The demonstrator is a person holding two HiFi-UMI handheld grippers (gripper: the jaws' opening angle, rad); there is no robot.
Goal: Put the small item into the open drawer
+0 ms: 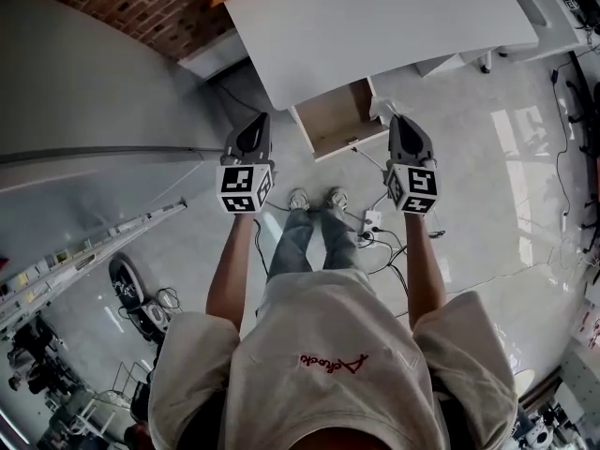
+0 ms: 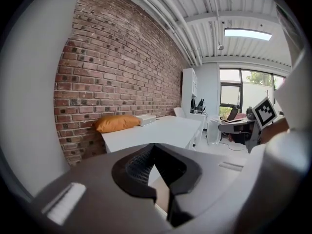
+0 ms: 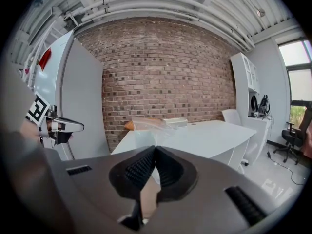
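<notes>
1. Head view.
   - A person stands facing a white counter (image 1: 375, 22). The drawer (image 1: 328, 118) is pulled out from under the counter's near edge, and what shows of its wooden floor is bare.
   - The left gripper (image 1: 254, 122) and right gripper (image 1: 399, 120) are held out side by side, with the drawer between their tips.
   - The small item (image 1: 382, 109) is a pale, crumpled scrap at the right gripper's tip. It sits just beside the drawer's right wall and is not yet over the opening.

2. Left gripper view.
   - The jaws meet at the tips with nothing between them, so this gripper is empty.
   - Beyond them is the counter top, with an orange cushion (image 2: 117, 123) and a white box (image 2: 145, 119) at its far end against the brick wall (image 2: 122, 72).
   - The item does not show in this view.

3. Right gripper view.
   - The jaws are closed and pinch the small item (image 3: 151, 123), which stands up past the tips.
   - It looks like thin, clear film or a little bag. It is floppy, and the counter can be seen through it.

4. Judgement.
   - The right gripper carries the item and is the nearer one.
   - The drawer lies to that gripper's left and lower, and its long axis runs from the counter towards the person.
   - The coming move probably calls for a short shift left and down over the opening before release.
   - The film is light and limp, so it may cling to a pad or drift past the drawer wall.
</notes>
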